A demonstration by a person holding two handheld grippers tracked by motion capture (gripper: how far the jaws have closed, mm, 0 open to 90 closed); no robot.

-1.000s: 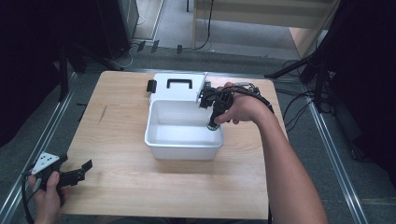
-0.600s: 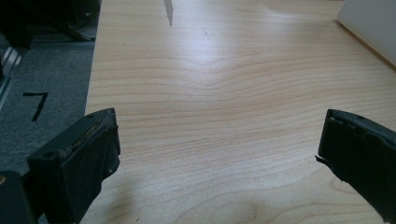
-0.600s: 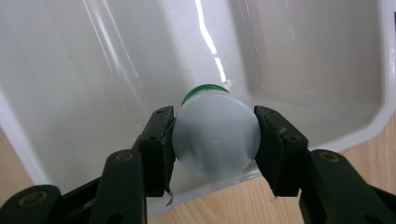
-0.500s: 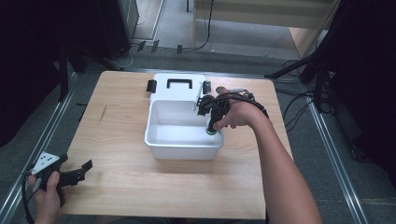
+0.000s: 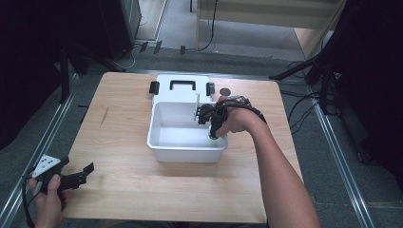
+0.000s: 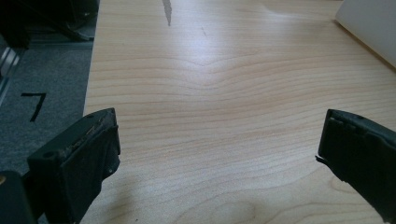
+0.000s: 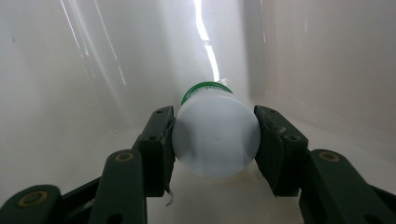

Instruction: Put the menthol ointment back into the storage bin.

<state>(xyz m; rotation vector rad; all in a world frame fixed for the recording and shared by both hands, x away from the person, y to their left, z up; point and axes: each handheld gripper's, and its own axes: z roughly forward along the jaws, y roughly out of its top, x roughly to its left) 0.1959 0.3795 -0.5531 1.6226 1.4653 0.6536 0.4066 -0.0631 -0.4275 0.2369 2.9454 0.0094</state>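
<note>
Right now my right gripper is clamped on a white bottle with a green cap, one pad on each side of its body, cap pointing away from me. It hangs inside the white bin, close to the near right corner, and in the high view my right hand sits over that rim. I judge the step in hand is setting the bottle down on the bin's floor.

To do it well I should keep the squeeze steady and the bottle's axis as it is, and lower slowly until the cap end meets the floor. Glare on the bin's inside makes it hard to tell how close the cap is to the bottom; it may be nearly touching. So I'd ease down rather than drop, and part the pads only once the bottle rests. The near wall is just beside my jaws, so I must open without knocking it, then lift straight up.

My left gripper is spread wide with nothing between the pads, idle over the table at its near left corner, well apart from the bin. The lid lies just behind the bin.
</note>
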